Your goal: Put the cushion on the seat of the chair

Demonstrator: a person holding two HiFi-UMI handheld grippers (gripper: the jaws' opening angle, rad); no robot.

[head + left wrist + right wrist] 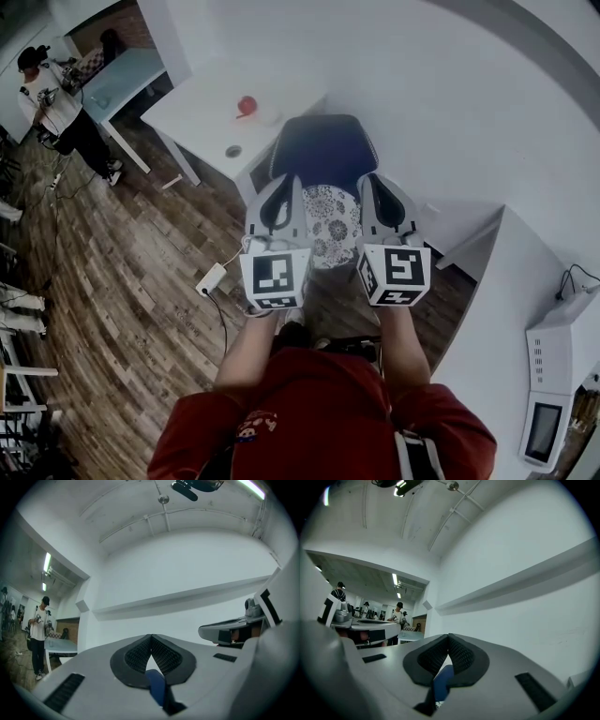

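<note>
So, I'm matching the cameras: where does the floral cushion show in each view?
Head view: white floral fabric cushion, centre, before the black chair.
Left gripper view: blue strip pinched between the fingers, seemingly its edge.
Right gripper view: the same blue strip, bottom centre.
Shared landmark: person in black cap.

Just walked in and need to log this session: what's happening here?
A person in a red top holds a gripper in each hand. The left gripper and the right gripper are each shut on an edge of the patterned cushion, holding it between them over the front of the dark chair. Whether it already rests on the seat can't be told.
</note>
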